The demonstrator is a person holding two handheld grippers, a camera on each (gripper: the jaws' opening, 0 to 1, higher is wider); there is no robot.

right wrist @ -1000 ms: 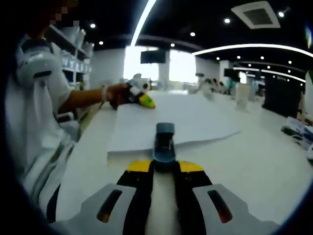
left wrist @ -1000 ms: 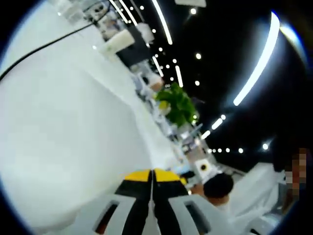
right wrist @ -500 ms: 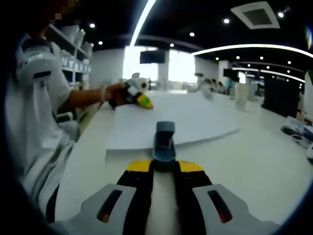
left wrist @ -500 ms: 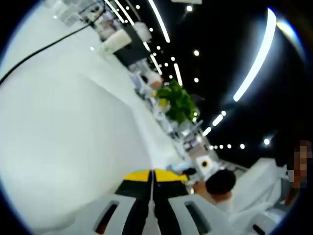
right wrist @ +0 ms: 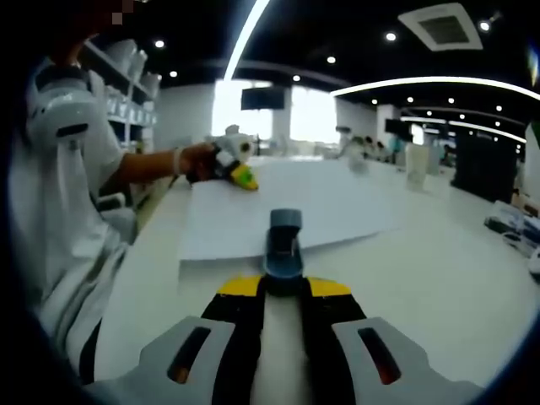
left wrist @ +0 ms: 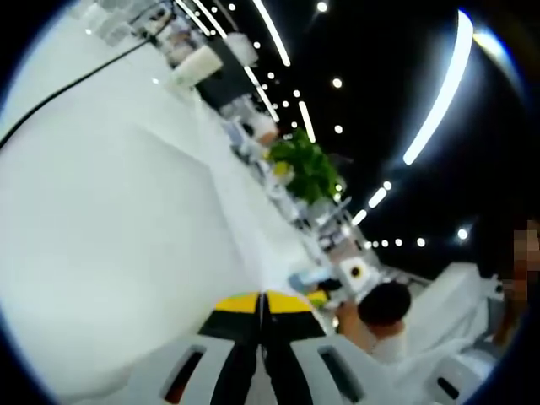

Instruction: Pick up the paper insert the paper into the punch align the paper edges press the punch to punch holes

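In the right gripper view, the right gripper (right wrist: 284, 291) sits nearest, its jaws clamped on the back of the punch (right wrist: 284, 243). Just beyond, the paper (right wrist: 287, 207) lies with its near edge at the punch's mouth. Farther off, the left gripper (right wrist: 234, 170) pinches the paper's far corner and has drawn it slightly toward the person over the last second, likely squaring the edges before pressing.

Long white ceiling light strips (right wrist: 439, 82) and small round spotlights (left wrist: 337, 83) shine from a dark ceiling. The white glossy table surface (left wrist: 101, 236) ahead of the left tool is overexposed and soft. Both views are blurry, and lines bend strongly near the edges.
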